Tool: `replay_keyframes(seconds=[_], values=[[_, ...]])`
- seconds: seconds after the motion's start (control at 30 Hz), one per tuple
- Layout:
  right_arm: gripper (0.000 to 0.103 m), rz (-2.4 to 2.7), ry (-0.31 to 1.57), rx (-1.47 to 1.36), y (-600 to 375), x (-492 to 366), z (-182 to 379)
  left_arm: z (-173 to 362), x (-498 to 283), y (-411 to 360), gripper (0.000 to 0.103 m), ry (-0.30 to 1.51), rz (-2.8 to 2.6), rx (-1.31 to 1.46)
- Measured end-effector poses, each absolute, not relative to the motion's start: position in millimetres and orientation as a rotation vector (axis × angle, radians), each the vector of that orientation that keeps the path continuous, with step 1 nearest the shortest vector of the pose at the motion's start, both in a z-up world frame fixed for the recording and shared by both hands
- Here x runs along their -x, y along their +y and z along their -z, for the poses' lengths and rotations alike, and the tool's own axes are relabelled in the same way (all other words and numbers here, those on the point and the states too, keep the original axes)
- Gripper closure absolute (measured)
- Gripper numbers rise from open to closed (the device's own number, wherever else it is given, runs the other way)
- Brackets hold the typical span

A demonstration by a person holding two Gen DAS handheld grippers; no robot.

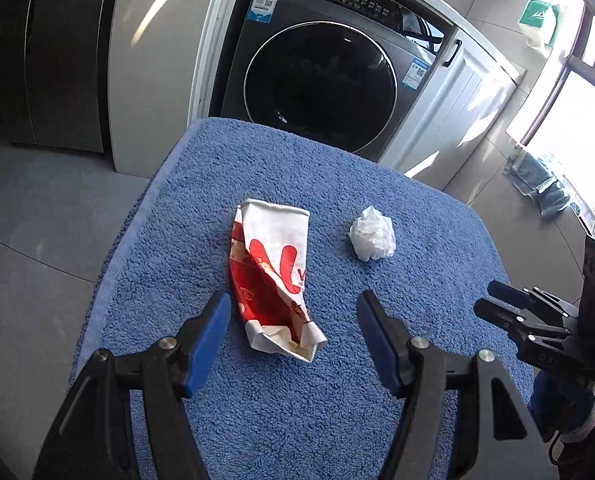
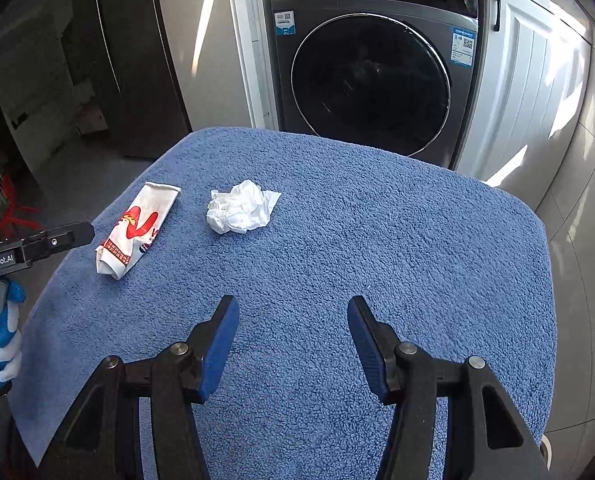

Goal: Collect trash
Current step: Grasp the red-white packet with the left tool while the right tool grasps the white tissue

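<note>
A flattened red and white paper cup lies on the blue towel-covered table. A crumpled white tissue lies to its right. My left gripper is open, with the near end of the cup between its fingertips, not touching. In the right wrist view the cup and the tissue lie far left. My right gripper is open and empty above bare towel. It also shows in the left wrist view at the right edge, and the left gripper shows in the right wrist view.
A grey front-loading washing machine stands behind the table, with a white cabinet to its right and a dark fridge at the left. Grey tiled floor surrounds the table. A bright window is at the right.
</note>
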State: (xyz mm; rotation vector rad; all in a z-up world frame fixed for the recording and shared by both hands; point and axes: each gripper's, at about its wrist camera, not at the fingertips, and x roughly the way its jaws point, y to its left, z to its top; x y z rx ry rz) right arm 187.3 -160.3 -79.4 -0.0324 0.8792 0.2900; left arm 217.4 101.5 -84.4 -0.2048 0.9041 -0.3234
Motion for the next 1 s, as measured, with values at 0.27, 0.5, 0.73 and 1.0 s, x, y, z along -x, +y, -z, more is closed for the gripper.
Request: replay_keyframes(seconds=[0.27, 0.5, 0.73, 1.0], values=[[0.049, -0.375, 0.882, 0.026, -134, -243, 92, 123, -244, 99, 0.041, 0.987, 0.271, 0.227], [0.049, -0.427, 0.877, 0.001, -111, -283, 104, 128, -241, 87, 0.052, 0.947, 0.241, 0.147], [0.049, -0.475, 0.914, -0.028, -97, -296, 122, 131, -234, 81, 0.064, 0.908, 0.232, 0.107], [0.086, -0.542, 0.889, -0.027, -93, -277, 117, 127, -223, 85, 0.071, 0.895, 0.255, 0.132]])
